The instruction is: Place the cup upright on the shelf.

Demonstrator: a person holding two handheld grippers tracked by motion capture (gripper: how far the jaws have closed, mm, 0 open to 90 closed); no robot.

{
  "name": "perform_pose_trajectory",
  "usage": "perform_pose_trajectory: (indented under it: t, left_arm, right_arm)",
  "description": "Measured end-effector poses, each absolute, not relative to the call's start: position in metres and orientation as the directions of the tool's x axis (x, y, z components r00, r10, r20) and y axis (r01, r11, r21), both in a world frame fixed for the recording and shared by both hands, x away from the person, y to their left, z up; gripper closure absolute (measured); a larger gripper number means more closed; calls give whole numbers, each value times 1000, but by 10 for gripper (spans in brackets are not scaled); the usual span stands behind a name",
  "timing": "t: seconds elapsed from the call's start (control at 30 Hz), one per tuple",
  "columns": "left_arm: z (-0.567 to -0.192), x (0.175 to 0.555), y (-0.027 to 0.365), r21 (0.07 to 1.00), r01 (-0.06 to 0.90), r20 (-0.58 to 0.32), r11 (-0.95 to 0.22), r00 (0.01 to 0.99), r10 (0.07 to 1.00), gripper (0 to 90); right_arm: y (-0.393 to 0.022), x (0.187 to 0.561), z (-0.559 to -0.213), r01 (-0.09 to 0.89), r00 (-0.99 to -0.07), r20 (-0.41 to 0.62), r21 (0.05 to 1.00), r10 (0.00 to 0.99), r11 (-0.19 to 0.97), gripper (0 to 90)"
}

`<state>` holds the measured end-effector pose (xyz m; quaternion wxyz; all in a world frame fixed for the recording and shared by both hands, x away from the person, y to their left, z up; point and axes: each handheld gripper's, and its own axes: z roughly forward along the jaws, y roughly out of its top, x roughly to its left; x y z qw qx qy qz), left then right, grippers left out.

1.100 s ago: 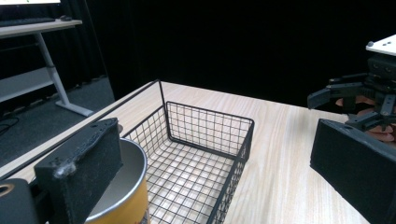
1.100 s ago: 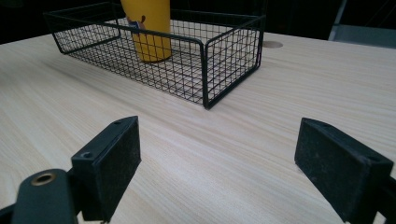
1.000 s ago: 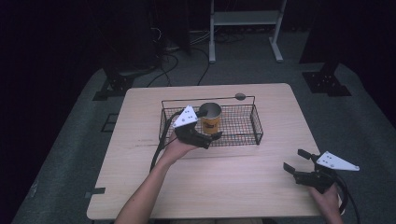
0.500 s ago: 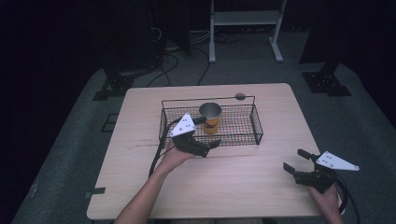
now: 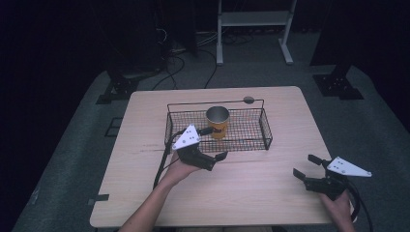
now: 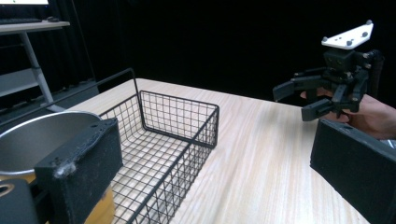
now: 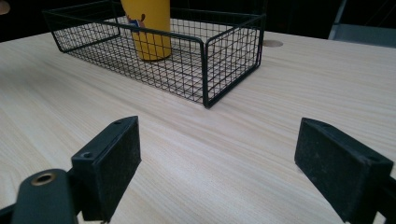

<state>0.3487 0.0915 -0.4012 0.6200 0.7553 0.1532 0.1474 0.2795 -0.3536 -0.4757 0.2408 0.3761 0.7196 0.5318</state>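
Pulled back from the yellow cup, the left gripper now hangs just in front of the wire basket, near the middle of the high view, jaws spread wide and empty. That cup stands upright inside the basket, toward its left half, apart from both jaws. Down at the lower right of the frame the right gripper hovers over the wooden table, jaws likewise released, holding nothing.
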Motion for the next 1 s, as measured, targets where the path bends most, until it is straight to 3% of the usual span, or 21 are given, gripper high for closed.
perform_pose_trajectory:
  t: [1.0]
  left_arm:
    - [-419,319,120,984,56,27,-171,892,450,14]
  right_arm:
    - [-353,280,-476,289,-599,54,945,799,153,134]
